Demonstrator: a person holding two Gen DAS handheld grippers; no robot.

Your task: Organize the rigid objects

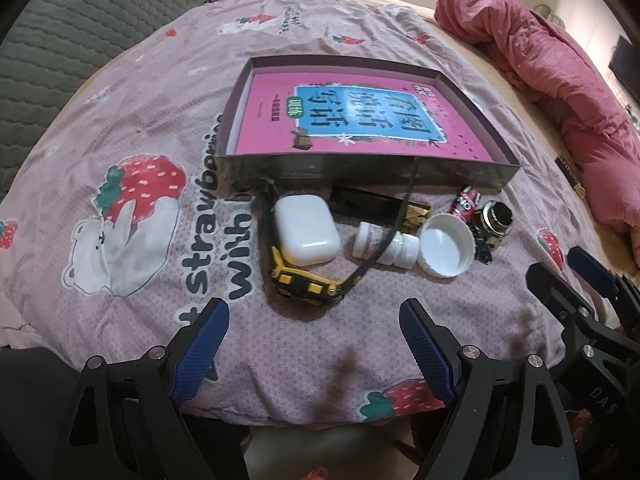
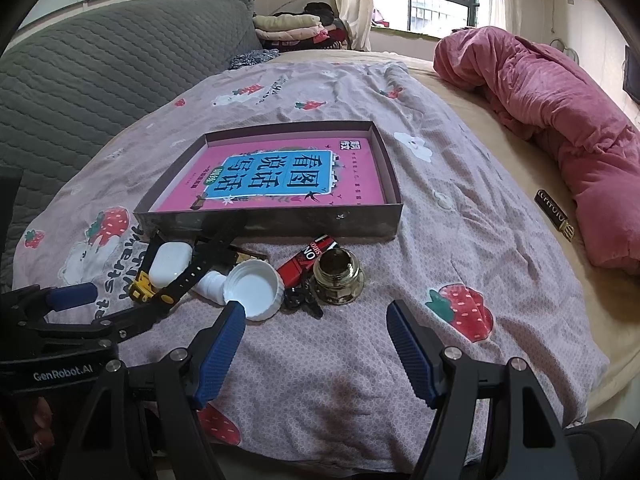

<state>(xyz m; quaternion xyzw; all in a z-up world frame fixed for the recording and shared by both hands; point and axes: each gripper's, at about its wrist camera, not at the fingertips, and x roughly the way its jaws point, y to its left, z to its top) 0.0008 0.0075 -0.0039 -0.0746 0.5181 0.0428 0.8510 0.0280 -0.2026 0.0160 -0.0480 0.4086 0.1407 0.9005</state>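
Note:
A shallow dark box (image 1: 360,170) (image 2: 280,222) with a pink book (image 1: 360,120) (image 2: 280,176) inside lies on the bed. In front of it lie a white earbud case (image 1: 306,228) (image 2: 170,262), a yellow-and-black watch (image 1: 306,284) (image 2: 176,286) with one strap end resting against the box, a small white bottle (image 1: 384,242) (image 2: 212,286), a white lid (image 1: 446,244) (image 2: 254,286), a gold jar (image 1: 496,220) (image 2: 338,280), a red packet (image 1: 464,198) (image 2: 308,260) and a black clip (image 2: 302,300). My left gripper (image 1: 314,344) is open, just short of the watch. My right gripper (image 2: 316,344) is open, just short of the jar.
A strawberry-print quilt (image 1: 140,140) (image 2: 460,240) covers the bed. A rolled pink blanket (image 1: 560,92) (image 2: 560,120) lies at the right. A grey padded headboard (image 2: 100,80) stands at the left. A black-and-gold flat item (image 2: 554,214) lies near the blanket. Folded clothes (image 2: 288,28) sit at the back.

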